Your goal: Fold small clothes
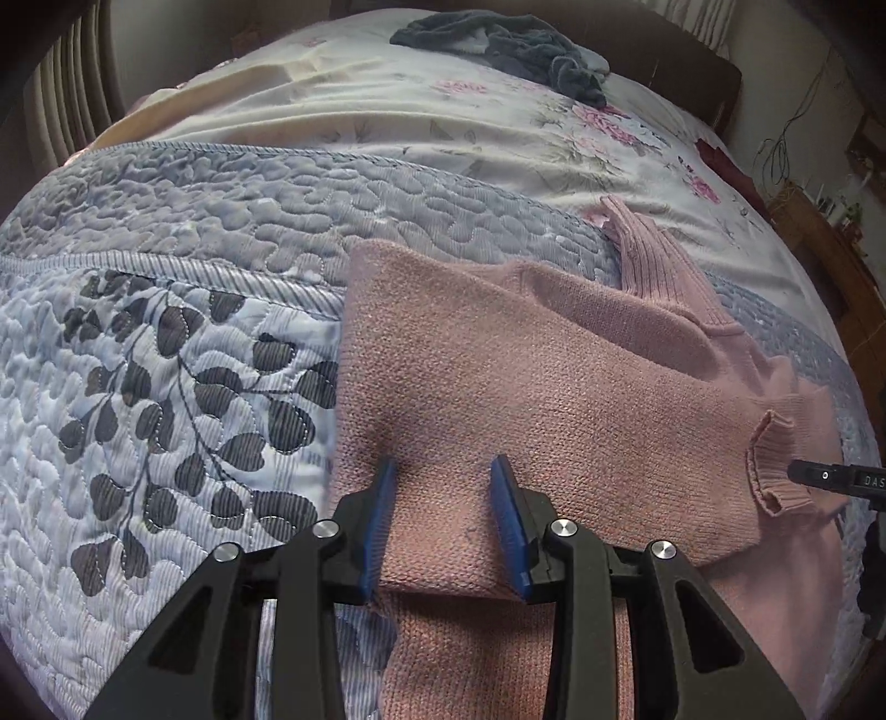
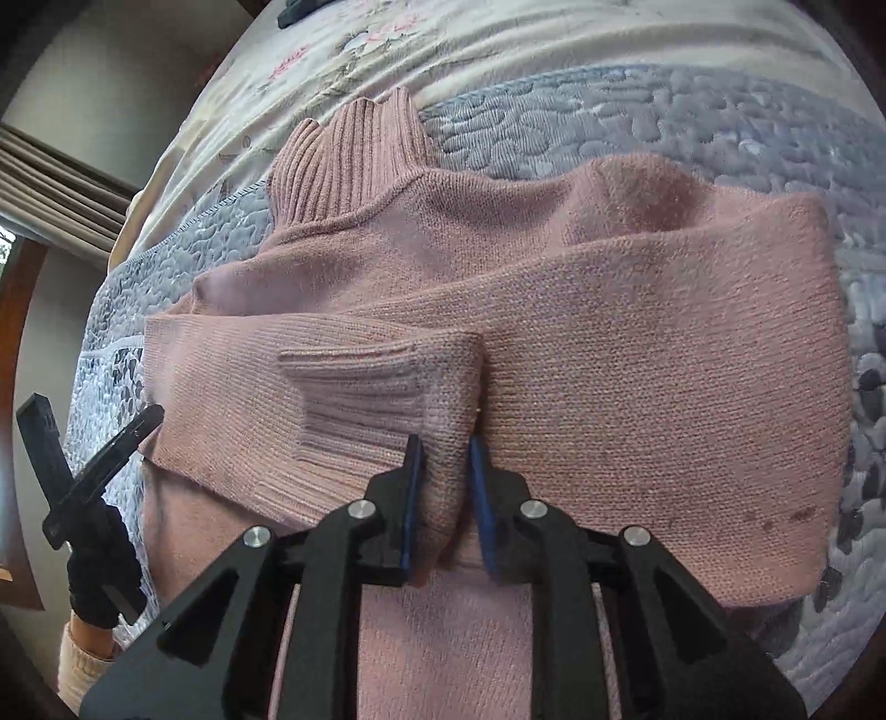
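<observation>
Nearest, the left hand-held gripper (image 1: 443, 509) stands with jaws spread apart, grasping nothing, over the folded edge of the pink sweater (image 1: 526, 376). The right hand-held gripper (image 2: 446, 487) pinches the ribbed sleeve cuff (image 2: 360, 404) between its pads. Beyond, the sweater lies on the bed's quilted cover (image 1: 166, 343), its ribbed collar (image 2: 349, 160) farthest away.

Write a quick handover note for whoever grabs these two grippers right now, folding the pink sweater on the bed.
Left gripper: open, fingers resting on the folded sweater, gripping nothing.
Right gripper: shut on the sleeve near its ribbed cuff, a pinch of knit between the pads.
Sweater lies on the blue quilt, collar pointing away.
Done: one sleeve already folded across the body.
Left: lay the held sleeve flat, release, then fold the body, probably bottom up towards the collar.
Grey clothes wait at the far end of the bed.
</observation>
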`<state>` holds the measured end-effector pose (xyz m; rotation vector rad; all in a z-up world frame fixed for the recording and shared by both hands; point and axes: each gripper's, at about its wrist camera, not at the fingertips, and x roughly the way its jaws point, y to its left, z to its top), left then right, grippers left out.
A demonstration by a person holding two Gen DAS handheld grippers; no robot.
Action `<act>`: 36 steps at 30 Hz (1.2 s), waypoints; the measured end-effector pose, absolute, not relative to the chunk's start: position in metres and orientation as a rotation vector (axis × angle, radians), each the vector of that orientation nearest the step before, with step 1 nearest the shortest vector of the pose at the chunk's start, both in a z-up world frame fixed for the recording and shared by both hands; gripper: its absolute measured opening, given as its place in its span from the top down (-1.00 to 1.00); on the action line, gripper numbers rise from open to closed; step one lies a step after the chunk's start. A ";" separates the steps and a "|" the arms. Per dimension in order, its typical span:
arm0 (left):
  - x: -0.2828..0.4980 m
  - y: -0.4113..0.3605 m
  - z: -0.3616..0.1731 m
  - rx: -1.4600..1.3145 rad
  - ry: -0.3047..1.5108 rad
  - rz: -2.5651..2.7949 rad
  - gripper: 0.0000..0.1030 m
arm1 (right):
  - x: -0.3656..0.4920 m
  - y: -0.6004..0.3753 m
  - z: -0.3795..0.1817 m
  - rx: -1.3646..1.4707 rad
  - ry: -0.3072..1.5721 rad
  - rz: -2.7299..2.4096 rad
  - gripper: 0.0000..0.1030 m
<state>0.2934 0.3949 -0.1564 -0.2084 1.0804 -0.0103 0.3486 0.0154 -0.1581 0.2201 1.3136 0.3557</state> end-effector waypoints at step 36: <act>0.315 0.339 -0.163 -0.240 1.125 -0.082 0.21 | 0.304 -0.110 -0.137 0.429 1.191 0.144 0.77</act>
